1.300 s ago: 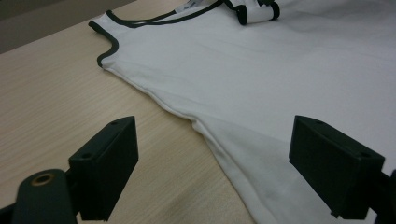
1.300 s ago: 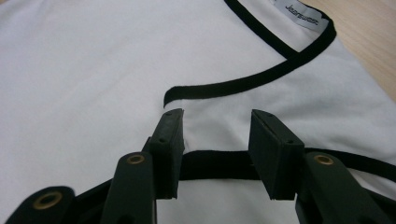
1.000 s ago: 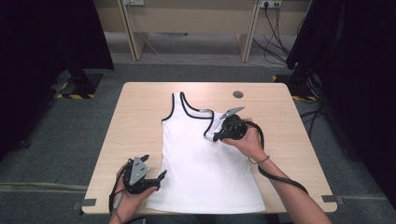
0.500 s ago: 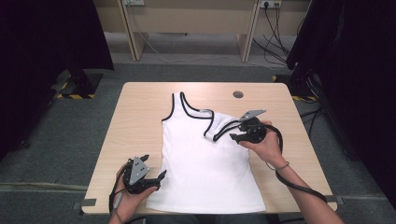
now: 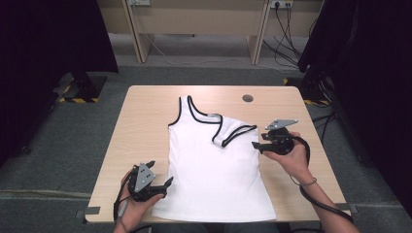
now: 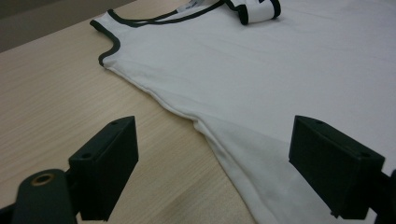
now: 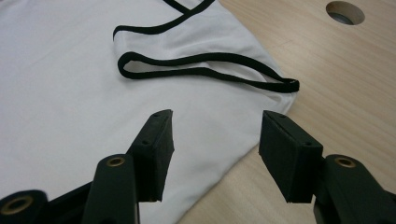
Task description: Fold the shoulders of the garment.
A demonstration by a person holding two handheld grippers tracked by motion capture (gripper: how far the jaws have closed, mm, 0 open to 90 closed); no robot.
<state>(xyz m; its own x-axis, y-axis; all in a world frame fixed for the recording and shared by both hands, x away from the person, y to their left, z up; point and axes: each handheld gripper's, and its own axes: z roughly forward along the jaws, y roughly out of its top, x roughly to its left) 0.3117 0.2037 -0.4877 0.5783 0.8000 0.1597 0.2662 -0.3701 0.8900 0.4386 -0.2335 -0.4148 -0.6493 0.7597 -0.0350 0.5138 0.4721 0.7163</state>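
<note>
White tank top lies flat mid-desk, hem at the near edge, neckline toward the far edge, so its long axis runs near to far. Bare desk shows on both sides. Black trim lines the neck and armholes; its right strap is folded down onto the chest. Left gripper, jaws spread, sits at the hem's left corner. Right gripper, jaws apart and empty, is just beside the shirt's right edge.
</note>
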